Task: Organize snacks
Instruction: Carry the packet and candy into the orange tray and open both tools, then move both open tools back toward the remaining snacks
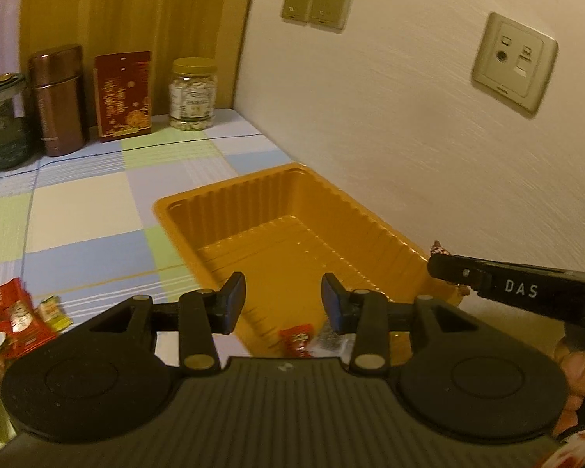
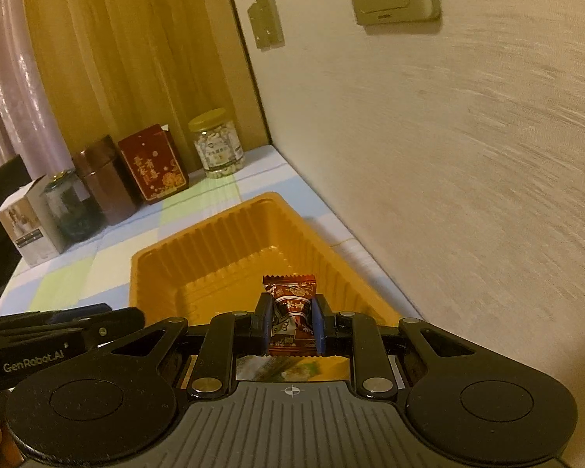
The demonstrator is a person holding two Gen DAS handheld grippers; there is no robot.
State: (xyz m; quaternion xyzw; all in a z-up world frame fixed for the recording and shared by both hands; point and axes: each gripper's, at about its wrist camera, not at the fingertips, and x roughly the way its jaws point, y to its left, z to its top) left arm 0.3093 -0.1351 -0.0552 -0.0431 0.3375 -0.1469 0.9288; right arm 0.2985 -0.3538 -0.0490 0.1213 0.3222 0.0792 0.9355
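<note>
Brown candy (image 2: pixel 291 314) half hidden in right hand-held gripper (image 2: pixel 291 321), orange tray (image 2: pixel 199 245) below

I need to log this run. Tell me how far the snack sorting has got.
Early stage. Done: a red packet and a pale one already lie in the orange tray. In hand: the right tongs are shut on a brown wrapped candy above the tray. The left tongs are open and empty. Left: a pile of red and green packets on the checked cloth beside the tray.
</note>
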